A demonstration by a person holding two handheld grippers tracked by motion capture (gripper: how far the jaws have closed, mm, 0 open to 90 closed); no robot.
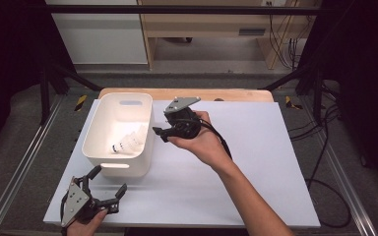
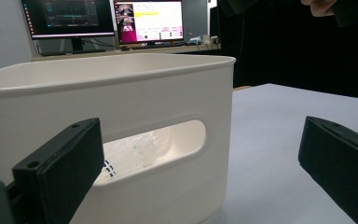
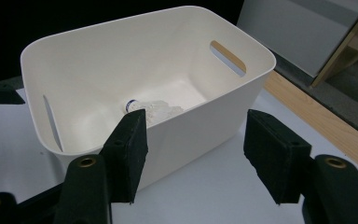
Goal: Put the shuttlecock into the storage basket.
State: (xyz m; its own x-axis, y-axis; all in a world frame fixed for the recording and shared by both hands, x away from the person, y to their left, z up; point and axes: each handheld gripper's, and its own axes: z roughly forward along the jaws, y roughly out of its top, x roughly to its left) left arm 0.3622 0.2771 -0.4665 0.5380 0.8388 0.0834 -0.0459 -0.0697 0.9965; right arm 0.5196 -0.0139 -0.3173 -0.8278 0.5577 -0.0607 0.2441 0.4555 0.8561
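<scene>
Down in the white bin (image 1: pixel 103 147), a shuttlecock (image 1: pixel 128 142) lies on its side on the floor of the tub. In the high view its dark-banded cork end points toward the near-left corner of the bin and its white feather skirt fans out toward the far right, so its long axis runs on a diagonal across the bin floor, roughly level and not upright. From the right gripper view the same shuttlecock (image 3: pixel 151 109) shows with the blue-ringed cork end toward the left of that picture and the feathers trailing right, close to the near wall. Through the handle slot in the left gripper view, only a pale, blurred bit of feathers (image 2: pixel 140 149) and a dark-marked patch can be made out.

The bin stands on the white worktop (image 1: pixel 256 162), at its left side, long side running away from the person.

The right hand-held gripper (image 1: pixel 160 132) hangs just beside the bin's right rim, above the worktop, aimed leftward and down at the bin. Its jaws stand spread with nothing between them; the pads touch neither the bin nor the shuttlecock.

The left hand-held gripper (image 1: pixel 110 184) sits low at the near-left edge of the worktop, just in front of the bin's near wall, pointing at the handle slot. Its jaws are also wide apart and grip nothing.
</scene>
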